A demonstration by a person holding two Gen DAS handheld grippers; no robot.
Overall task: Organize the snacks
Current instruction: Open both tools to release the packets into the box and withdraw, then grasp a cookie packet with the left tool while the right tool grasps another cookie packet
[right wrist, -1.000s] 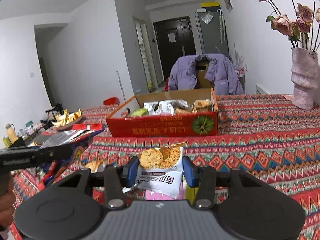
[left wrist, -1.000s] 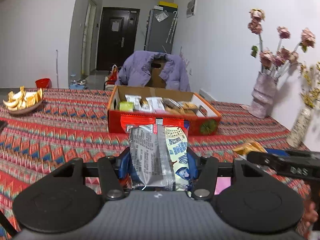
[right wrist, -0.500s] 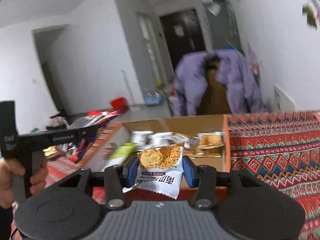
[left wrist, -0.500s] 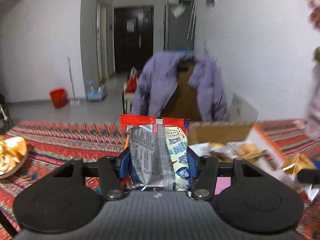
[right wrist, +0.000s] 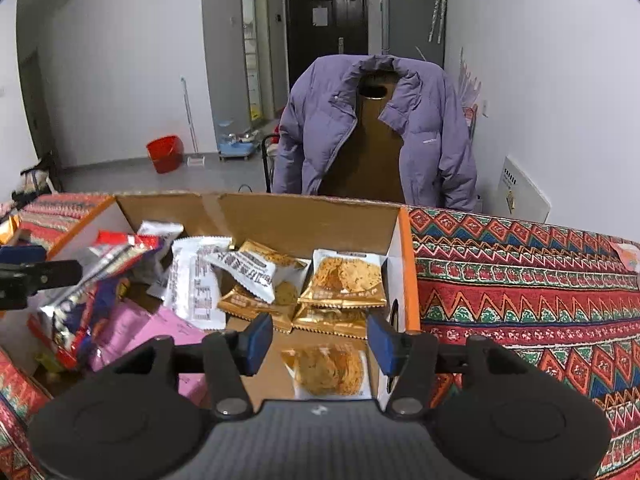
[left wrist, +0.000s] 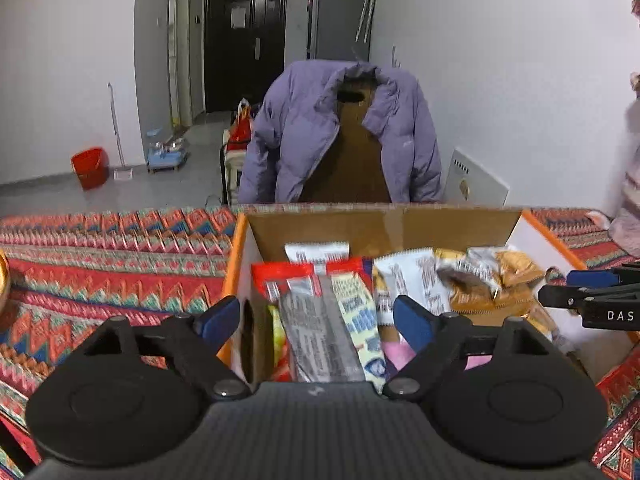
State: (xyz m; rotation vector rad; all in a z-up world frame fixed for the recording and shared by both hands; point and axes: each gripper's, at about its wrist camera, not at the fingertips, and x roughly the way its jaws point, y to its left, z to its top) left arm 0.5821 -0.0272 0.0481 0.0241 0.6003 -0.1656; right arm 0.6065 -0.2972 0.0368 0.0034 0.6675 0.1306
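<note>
Over the box [left wrist: 384,228], both grippers' jaws are opening, their snack packets no longer gripped.

Place: we see a home's living space; entrance door [left wrist: 245,36] beyond
Signs: purple jacket [right wrist: 376,128] draped over a chair; patterned tablecloth [right wrist: 520,280]; red bucket [left wrist: 90,167] and fridge [left wrist: 340,12]

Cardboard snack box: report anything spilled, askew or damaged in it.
Nothing spilled or damaged. The orange-edged cardboard box holds a loose jumble: the red-and-silver foil packet lies tilted between the opening left gripper jaws, and the white cracker packet lies under the opening right gripper.
</note>
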